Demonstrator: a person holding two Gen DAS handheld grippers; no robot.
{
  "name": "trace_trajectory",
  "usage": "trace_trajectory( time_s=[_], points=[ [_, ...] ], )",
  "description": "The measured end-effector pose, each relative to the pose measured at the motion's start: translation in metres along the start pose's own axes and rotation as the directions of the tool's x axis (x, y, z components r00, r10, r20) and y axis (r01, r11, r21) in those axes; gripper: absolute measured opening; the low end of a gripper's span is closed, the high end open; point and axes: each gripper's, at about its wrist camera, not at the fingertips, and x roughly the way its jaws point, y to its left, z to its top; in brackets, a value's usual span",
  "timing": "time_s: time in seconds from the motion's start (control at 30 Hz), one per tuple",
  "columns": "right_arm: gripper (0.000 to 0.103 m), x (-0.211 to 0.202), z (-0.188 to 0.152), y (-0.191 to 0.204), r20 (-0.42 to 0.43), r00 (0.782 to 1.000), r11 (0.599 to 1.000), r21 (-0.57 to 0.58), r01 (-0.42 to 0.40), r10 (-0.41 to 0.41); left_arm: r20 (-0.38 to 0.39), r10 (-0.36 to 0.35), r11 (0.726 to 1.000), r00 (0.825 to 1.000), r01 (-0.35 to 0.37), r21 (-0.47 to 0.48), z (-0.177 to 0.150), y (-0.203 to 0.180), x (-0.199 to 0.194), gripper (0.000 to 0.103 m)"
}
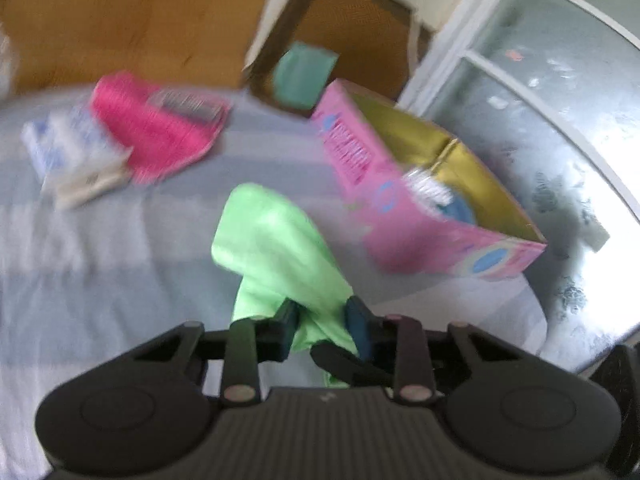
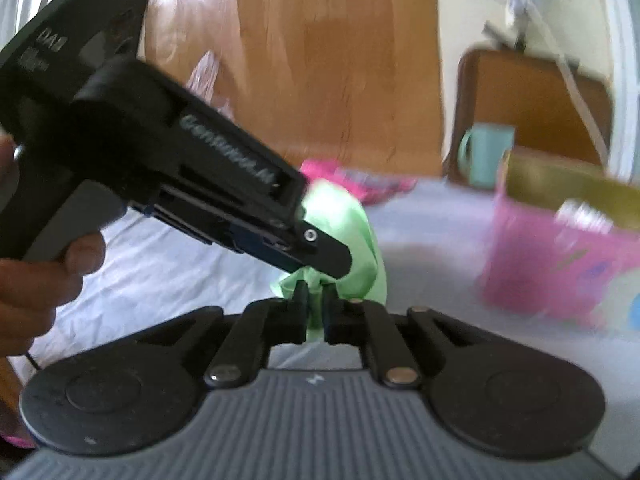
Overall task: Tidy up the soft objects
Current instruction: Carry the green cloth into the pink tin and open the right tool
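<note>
Both wrist views close, angled down; share green cloth (image 1: 276, 240).

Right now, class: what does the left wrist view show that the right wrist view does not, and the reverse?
Only the left wrist view shows a white and blue packet beside the pink cloth. Only the right wrist view shows the left gripper from outside, with the hand holding it. Both show the green cloth, clamped by both grippers, the right gripper included, plus the pink box and teal mug.
</note>
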Motion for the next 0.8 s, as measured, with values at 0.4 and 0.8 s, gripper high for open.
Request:
trace_trajectory(
  time_s=[0.4, 0.8],
  points=[
    [0.01, -0.031, 0.035, -0.077, 0.242, 0.902, 0.93, 0.001, 0.368, -0.357, 0.071, -0.142, 0.943, 0.987, 0.113, 0.313, 0.078, -0.132, 0.049, 0.027],
    [0.06, -0.023, 0.013, -0.186, 0.093, 0.756, 0.76, 0.142, 0.634, -0.648, 0.07, 0.015, 0.932, 0.997, -0.039, 0.36, 0.075, -0.161, 0.114, 0.04]
  ],
)
